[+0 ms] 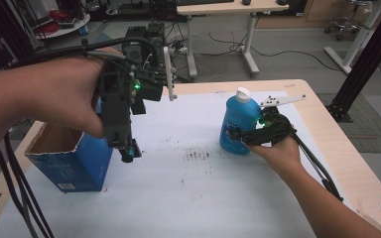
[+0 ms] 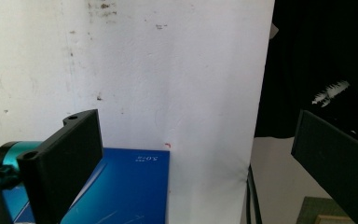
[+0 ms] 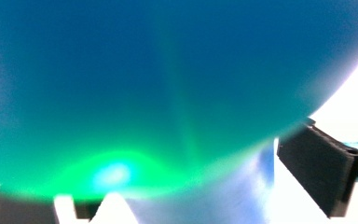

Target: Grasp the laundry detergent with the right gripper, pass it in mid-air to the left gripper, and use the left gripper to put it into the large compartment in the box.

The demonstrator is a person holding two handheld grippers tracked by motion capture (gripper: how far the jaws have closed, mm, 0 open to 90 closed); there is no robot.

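Blue bottle [image 1: 237,122] stands upright at table's 2 o'clock, long axis vertical. Right gripper [image 1: 243,137] comes at it from 4 o'clock, jaws round its lower body; real pinch? can't tell. Left gripper [image 1: 125,148] hangs spread over blue box [image 1: 74,163], far off.

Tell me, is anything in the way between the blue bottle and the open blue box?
Nothing visible is. The blue bottle stands upright with the right tool around its lower part. The open blue box sits across the table, and only bare white cover lies between them. The left tool hangs above the box's near edge, jaws open.
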